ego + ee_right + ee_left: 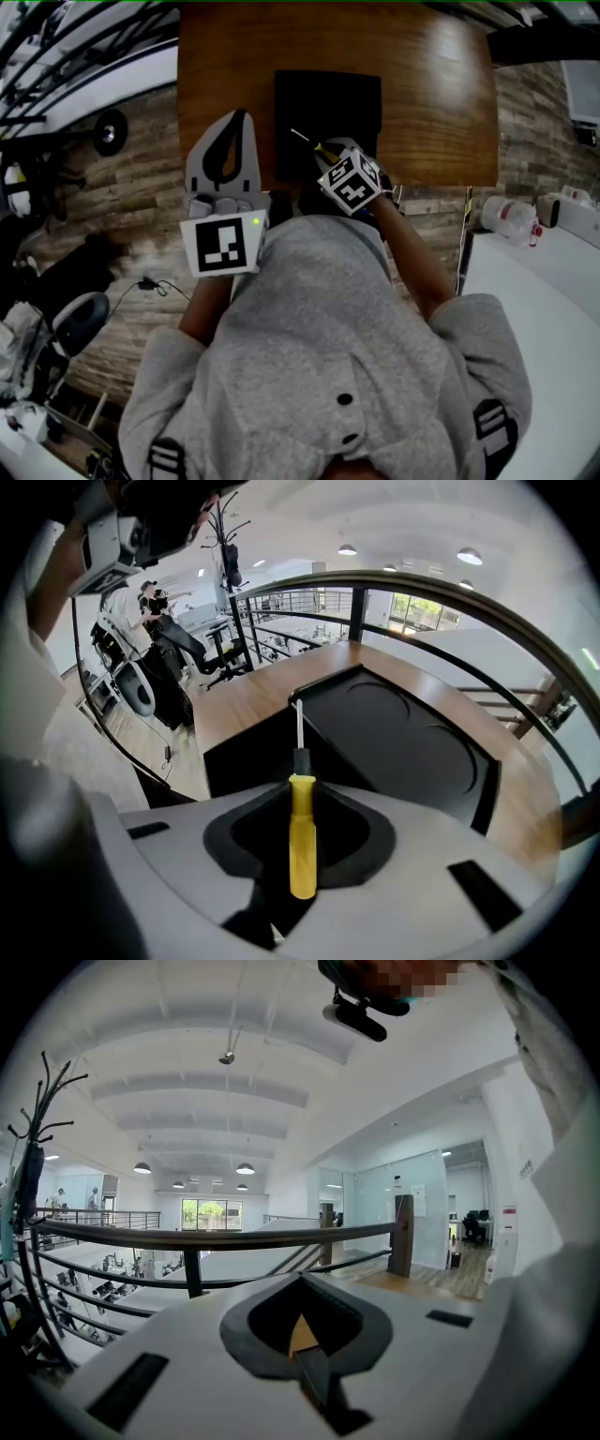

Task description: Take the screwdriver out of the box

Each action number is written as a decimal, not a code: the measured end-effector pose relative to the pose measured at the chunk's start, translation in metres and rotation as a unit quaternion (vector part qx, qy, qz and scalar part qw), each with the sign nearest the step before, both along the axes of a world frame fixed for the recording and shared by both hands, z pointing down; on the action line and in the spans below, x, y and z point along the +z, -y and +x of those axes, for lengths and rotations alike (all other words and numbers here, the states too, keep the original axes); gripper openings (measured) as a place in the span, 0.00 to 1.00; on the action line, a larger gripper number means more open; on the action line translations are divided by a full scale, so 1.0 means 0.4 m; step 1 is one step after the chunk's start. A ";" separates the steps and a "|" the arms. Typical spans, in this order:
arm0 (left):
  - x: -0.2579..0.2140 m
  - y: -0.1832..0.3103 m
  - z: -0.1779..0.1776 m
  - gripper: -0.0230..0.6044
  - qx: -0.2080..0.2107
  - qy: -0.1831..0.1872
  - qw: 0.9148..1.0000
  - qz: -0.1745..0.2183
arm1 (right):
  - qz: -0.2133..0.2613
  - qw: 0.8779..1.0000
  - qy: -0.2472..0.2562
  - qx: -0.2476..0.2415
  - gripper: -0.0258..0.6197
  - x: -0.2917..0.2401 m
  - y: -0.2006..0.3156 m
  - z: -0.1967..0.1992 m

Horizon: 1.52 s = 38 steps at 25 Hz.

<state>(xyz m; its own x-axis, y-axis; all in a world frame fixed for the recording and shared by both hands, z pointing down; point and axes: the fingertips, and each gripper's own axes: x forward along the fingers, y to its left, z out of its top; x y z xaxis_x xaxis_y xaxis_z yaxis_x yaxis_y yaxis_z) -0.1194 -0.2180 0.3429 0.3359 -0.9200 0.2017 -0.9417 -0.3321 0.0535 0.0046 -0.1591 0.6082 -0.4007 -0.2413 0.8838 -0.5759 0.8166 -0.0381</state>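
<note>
A screwdriver (317,146) with a yellow handle (302,841) and a thin metal shaft is clamped between the jaws of my right gripper (333,156), shaft pointing ahead. It hangs over the near edge of the open black box (328,103), which sits on the wooden table (431,94). From the right gripper view (300,803) the box (403,733) lies just below and beyond the tip. My left gripper (236,122) is held to the left of the box over the table's near edge, its tips together and nothing in them (305,1326).
A white table (553,309) stands at the right with a plastic bottle (506,217) beside it. A chair base (80,319) and cables lie on the plank floor at the left. A railing (187,1237) runs beyond the table.
</note>
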 end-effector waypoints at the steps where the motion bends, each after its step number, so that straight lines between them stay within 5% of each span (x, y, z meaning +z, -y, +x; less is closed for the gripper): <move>1: -0.002 0.002 0.005 0.06 0.002 0.001 1.000 0.001 | 0.003 1.000 0.009 0.001 0.18 -0.015 0.004 0.001; 9: -0.032 0.002 0.054 0.06 0.012 0.006 1.000 0.013 | 0.039 0.994 0.100 0.027 0.18 -0.157 0.046 0.034; 17: -0.088 0.000 0.124 0.06 0.028 0.011 0.999 0.041 | 0.116 0.975 0.185 0.040 0.18 -0.374 0.089 0.092; 25: -0.143 -0.013 0.172 0.06 0.028 0.016 0.997 0.067 | 0.200 0.942 0.265 0.046 0.18 -0.577 0.101 0.150; 38: -0.190 -0.101 0.247 0.06 0.026 0.040 0.996 0.079 | 0.317 0.866 0.365 0.127 0.18 -0.814 0.071 0.361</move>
<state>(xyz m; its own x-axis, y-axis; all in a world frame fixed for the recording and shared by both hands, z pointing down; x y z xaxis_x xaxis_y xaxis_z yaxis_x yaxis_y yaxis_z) -0.0205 -0.1777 0.2671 0.3719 -0.9245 0.0839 -0.9225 -0.3781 -0.0778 0.1492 -0.1874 0.2827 -0.6599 -0.7476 0.0751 -0.7513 0.6573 -0.0588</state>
